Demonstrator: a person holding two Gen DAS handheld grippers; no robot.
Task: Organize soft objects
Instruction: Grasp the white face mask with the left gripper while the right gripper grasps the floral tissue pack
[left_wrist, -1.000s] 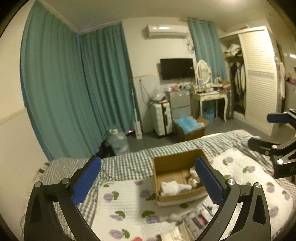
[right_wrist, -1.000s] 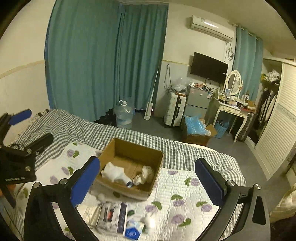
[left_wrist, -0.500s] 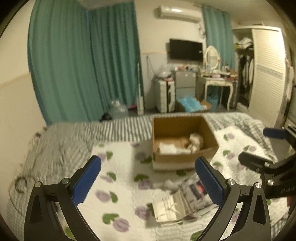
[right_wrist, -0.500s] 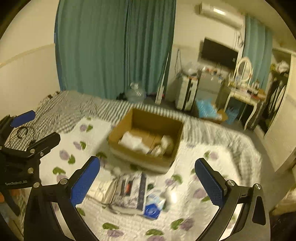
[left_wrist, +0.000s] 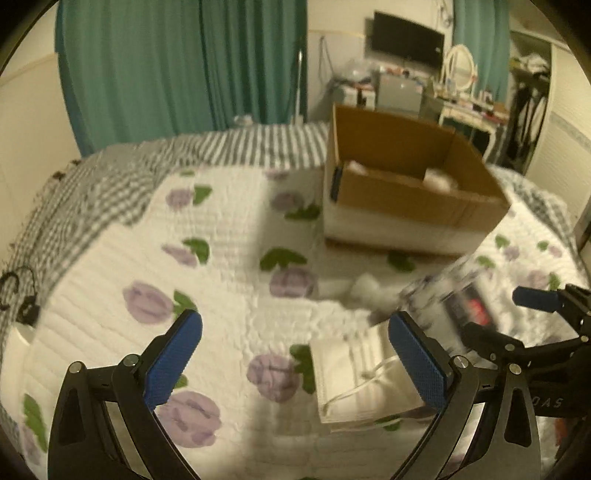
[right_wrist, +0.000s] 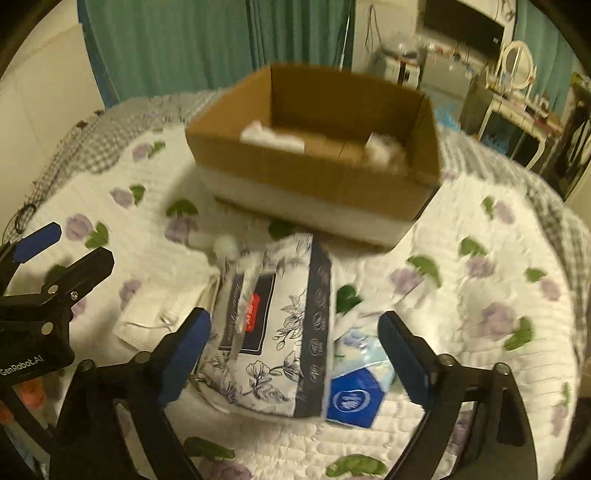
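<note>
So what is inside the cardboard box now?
The cardboard box holds a white soft bundle at one side and another pale one at the other. Its near wall hides the bottom, so there may be more.

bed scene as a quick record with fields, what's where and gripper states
surface: floral quilt on the bed
box: cardboard box, open, white soft items inside
left gripper: open, above the face mask pack
right gripper: open, above the floral tissue pack
beside tissue pack: blue packet
near box: cotton ball
</note>
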